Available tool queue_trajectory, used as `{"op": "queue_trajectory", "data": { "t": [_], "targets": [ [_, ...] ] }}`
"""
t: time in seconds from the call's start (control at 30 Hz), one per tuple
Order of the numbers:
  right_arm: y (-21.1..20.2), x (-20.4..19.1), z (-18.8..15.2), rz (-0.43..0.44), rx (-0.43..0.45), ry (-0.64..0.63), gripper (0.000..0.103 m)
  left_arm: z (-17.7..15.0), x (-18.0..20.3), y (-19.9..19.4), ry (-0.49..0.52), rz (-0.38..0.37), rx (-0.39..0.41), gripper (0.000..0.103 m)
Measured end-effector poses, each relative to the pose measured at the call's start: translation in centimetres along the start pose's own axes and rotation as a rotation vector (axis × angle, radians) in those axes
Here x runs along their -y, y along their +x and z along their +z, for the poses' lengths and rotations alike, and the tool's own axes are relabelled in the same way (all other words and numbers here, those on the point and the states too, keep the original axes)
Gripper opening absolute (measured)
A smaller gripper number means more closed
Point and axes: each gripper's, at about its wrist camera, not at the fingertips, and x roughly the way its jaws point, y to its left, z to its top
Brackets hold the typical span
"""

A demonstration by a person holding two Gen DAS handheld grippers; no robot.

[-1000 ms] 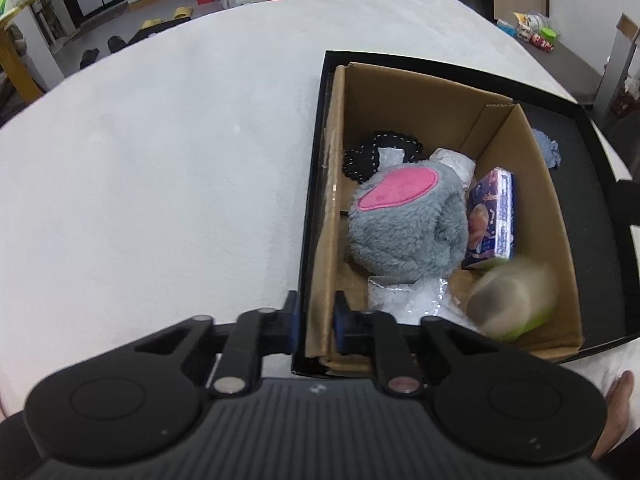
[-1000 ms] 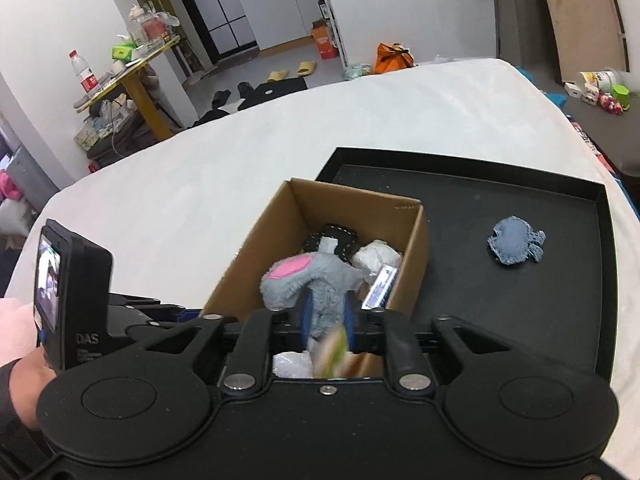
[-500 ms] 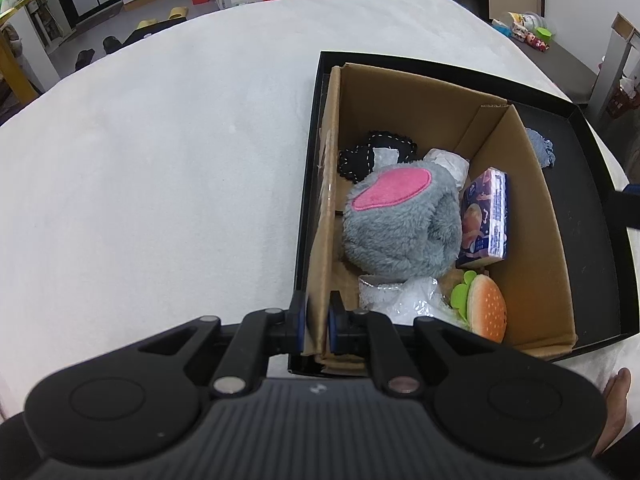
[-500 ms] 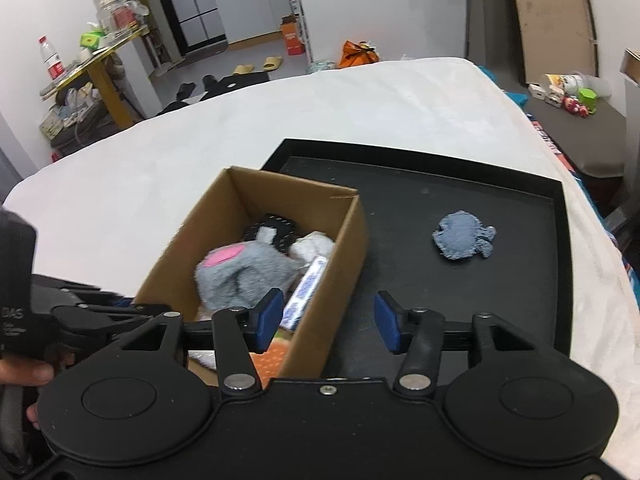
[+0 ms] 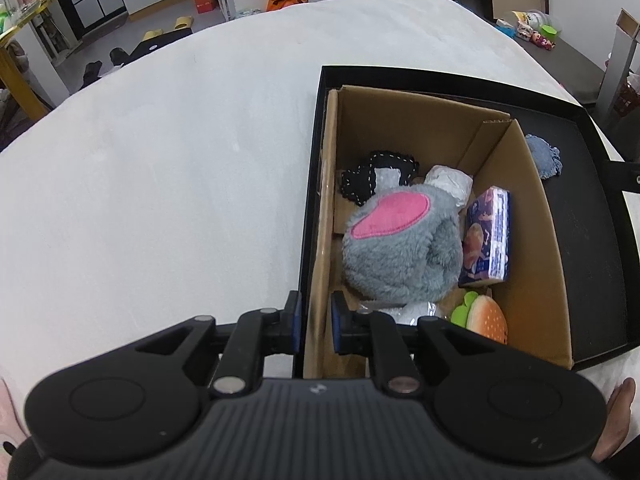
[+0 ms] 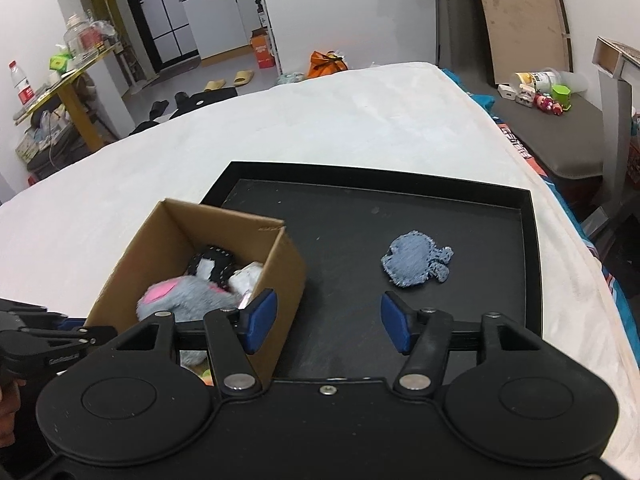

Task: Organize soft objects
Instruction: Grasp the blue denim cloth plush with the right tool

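A cardboard box [image 5: 532,216] [image 6: 280,264] stands at the left end of a black tray [image 6: 480,288] [image 5: 592,216]. In it lie a grey plush with a pink patch [image 5: 400,248] [image 6: 180,300], a black stitched piece [image 5: 376,168], a tissue pack [image 5: 488,240] and a burger toy [image 5: 486,318]. A blue denim fish [image 6: 414,260] [image 5: 544,156] lies alone on the tray. My left gripper [image 5: 316,322] is shut on the box's near-left wall. My right gripper [image 6: 326,320] is open and empty above the tray, short of the fish.
The tray lies on a white bed [image 5: 160,160] [image 6: 360,120]. A dark bench with toys [image 6: 540,96] stands beyond the bed's right edge. A yellow table with clutter [image 6: 68,80] and floor items lie at the far left.
The burger toy dropped from my right gripper into the box. The right gripper opened and swung right toward the denim fish. The left gripper kept its hold on the box wall.
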Motion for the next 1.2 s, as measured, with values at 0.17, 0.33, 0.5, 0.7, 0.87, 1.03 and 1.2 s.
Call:
{"op": "queue_trajectory", "data": {
  "t": [0.17,0.33,0.5,0.7,0.87,1.03,1.2],
  "targets": [
    [1.0,0.8,0.4,0.003,-0.001,0.007,0.058,0.6,0.3,0.3,0.006,0.025,-0.011,0.015],
    [2.2,1.5,1.1,-0.013,-0.001,0.015,0.058,1.1,0.7,0.6,0.013,0.053,-0.019,0.02],
    [3.6,2.6,2.1,-0.019,0.001,0.028,0.058,1.9,1.3,0.8,0.026,0.083,-0.016,0.03],
    [5.8,4.1,1.9,-0.012,0.037,0.066,0.054,2.2,2.0,1.2,0.049,0.117,-0.013,0.032],
    [7.9,5.3,0.9,-0.01,0.041,0.081,0.045,2.3,2.4,1.7,0.062,0.149,-0.02,0.032],
    [9.3,5.7,0.6,-0.039,0.06,0.063,0.045,2.6,2.5,2.3,0.057,0.164,-0.041,0.032],
    [10.6,5.7,0.3,-0.095,0.083,0.042,0.047,2.4,2.7,2.7,0.075,0.175,-0.054,0.032]
  ]
}}
